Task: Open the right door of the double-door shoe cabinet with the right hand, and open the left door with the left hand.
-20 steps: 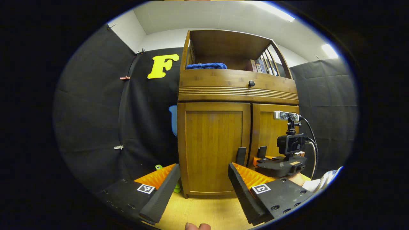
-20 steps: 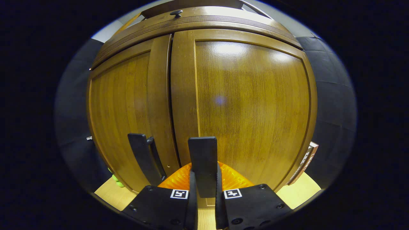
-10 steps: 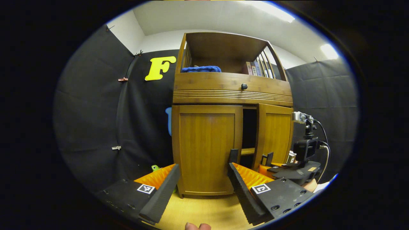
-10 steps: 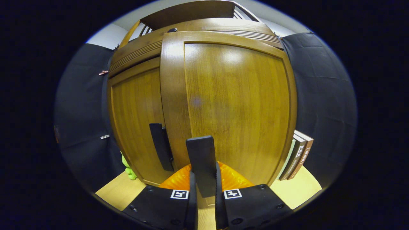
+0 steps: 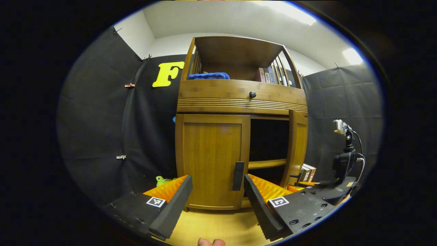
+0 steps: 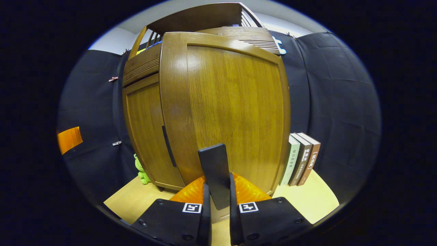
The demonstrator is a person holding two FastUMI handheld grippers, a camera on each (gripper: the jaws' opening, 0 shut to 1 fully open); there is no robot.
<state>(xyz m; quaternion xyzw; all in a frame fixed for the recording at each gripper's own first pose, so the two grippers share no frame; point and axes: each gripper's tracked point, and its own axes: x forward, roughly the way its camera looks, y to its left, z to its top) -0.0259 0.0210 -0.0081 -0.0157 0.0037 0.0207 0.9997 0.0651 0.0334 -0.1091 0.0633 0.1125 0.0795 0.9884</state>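
The wooden shoe cabinet stands straight ahead in the left gripper view. Its left door is closed, with a black handle at its inner edge. My left gripper is open, a short way in front of that door and touching nothing. The right door stands swung outward, and the dark inside with a shelf shows. In the right gripper view the right door looms close, and my right gripper is shut on its black handle. The left door lies beyond.
Three books lean upright against the cabinet's right side on the pale wooden floor. A green toy sits by the cabinet's left foot. A blue cloth and books lie on the top shelf. A drawer knob sits above the doors.
The right door has swung from closed to wide open, pulled by my right gripper still clamped on its handle. The left gripper has drifted slightly, staying open.
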